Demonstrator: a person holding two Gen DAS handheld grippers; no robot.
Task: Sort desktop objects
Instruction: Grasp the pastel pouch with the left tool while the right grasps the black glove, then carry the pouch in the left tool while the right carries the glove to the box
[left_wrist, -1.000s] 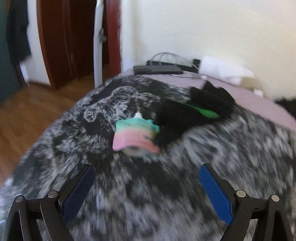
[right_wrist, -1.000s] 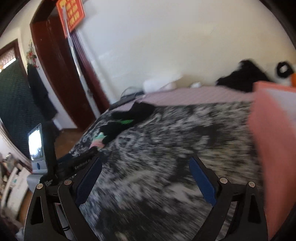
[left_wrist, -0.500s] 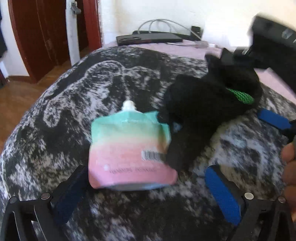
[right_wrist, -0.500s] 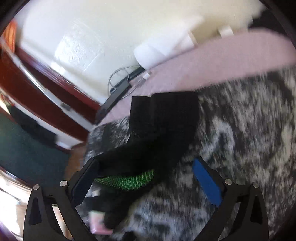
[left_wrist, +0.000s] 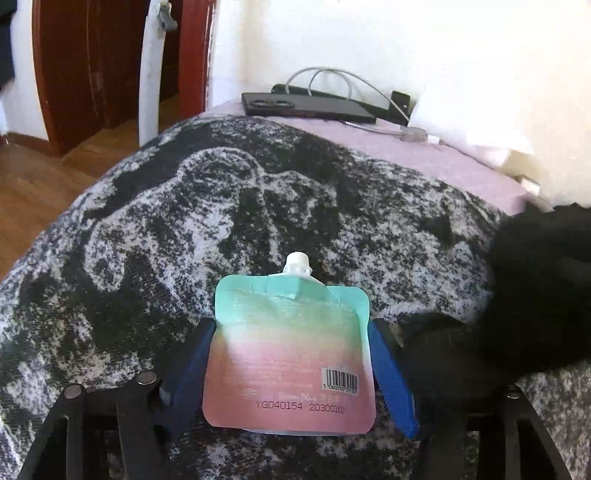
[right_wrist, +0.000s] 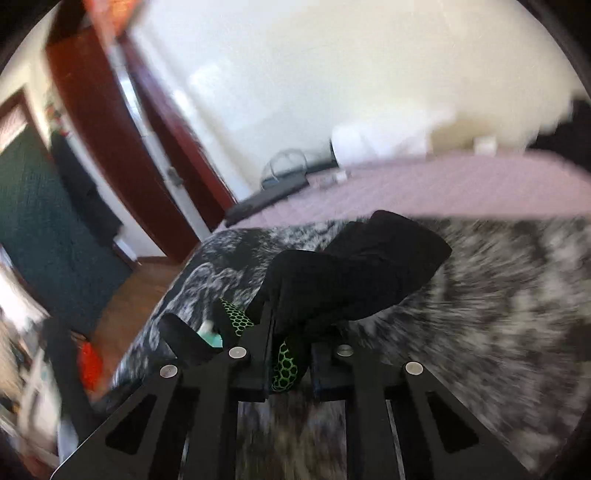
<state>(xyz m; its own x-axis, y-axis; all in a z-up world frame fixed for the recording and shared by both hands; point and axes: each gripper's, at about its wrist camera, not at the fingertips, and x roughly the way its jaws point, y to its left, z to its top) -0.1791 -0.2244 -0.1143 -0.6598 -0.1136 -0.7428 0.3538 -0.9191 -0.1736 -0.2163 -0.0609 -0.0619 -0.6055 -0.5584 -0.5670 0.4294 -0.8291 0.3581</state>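
A soft pouch, teal fading to pink with a white spout, lies on the black-and-white patterned blanket. My left gripper straddles it. Its jaws are closing, and the blue pads touch the pouch's two side edges. A black glove with a green honeycomb patch hangs from my right gripper, which is shut on its lower part. In the left wrist view the glove is a dark mass at the right edge, just beside the pouch. A bit of the teal pouch shows in the right wrist view.
A dark phone with a grey cable lies on the lilac sheet by the wall, next to something white. A wooden floor and a brown door lie beyond the blanket's left edge.
My left gripper came forward around the pouch and its jaws narrowed onto it. The right gripper shut on the black glove, which has moved right, off the pouch.
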